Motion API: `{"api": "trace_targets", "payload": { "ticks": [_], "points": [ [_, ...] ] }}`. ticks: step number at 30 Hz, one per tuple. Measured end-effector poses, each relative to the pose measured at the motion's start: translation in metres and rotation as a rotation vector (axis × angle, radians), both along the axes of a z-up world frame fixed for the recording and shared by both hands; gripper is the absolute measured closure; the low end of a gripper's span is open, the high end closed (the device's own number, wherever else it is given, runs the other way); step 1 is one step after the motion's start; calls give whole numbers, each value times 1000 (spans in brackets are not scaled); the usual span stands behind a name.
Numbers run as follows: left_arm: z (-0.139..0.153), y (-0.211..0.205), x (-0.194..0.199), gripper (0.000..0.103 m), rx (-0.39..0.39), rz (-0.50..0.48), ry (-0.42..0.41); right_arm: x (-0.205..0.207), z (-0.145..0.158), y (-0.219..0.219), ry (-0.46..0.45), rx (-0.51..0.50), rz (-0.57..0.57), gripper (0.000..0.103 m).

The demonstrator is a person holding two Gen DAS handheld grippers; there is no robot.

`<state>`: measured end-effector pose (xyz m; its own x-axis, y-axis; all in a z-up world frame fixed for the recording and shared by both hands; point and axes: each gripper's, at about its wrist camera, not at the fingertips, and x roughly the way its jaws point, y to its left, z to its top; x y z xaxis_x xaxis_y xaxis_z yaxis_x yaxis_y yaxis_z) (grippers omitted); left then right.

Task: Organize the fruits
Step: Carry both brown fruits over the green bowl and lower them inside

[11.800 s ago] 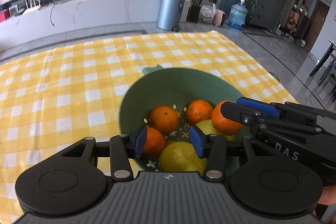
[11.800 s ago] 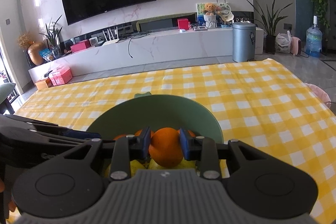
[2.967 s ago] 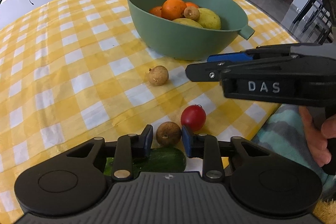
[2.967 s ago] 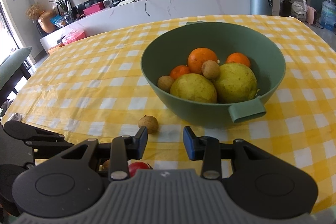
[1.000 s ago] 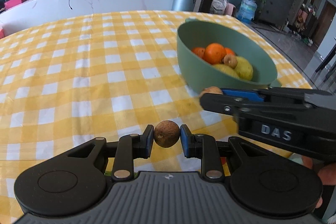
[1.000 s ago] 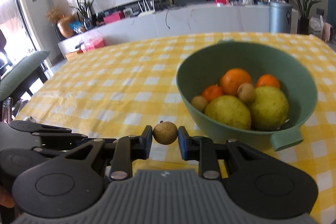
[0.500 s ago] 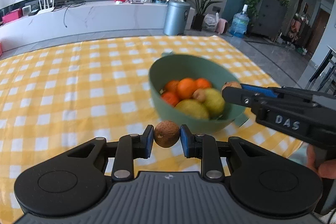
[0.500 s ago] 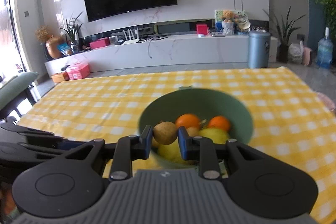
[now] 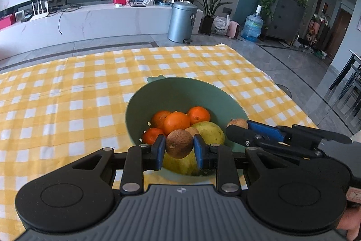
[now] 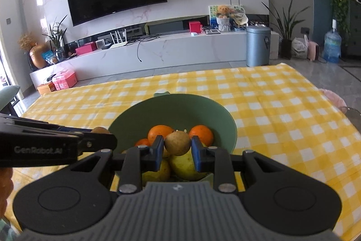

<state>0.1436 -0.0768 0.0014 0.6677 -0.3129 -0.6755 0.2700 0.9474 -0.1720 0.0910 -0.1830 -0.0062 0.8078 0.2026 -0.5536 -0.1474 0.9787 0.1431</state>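
A: Since both hands hang over the green bowl (image 9: 158,94), I'd say each is lined up for a drop. Left gripper (image 9: 179,148) is clamped on a brown fruit (image 9: 179,143).

B: Right gripper (image 10: 177,147) likewise, pinching a paler brown fruit (image 10: 177,142). Oranges (image 9: 176,122) already inside. Neither released yet.

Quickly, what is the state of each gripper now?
Left gripper: shut on a small brown fruit.
Right gripper: shut on a second brown fruit.
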Motion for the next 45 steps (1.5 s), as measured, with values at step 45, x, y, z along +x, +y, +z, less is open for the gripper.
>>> {"api": "trace_targets", "payload": {
  "ticks": [45],
  "points": [
    [-43,0,69,73,81,46,83,87,-40,-4,110,120,7,80]
  ]
}}
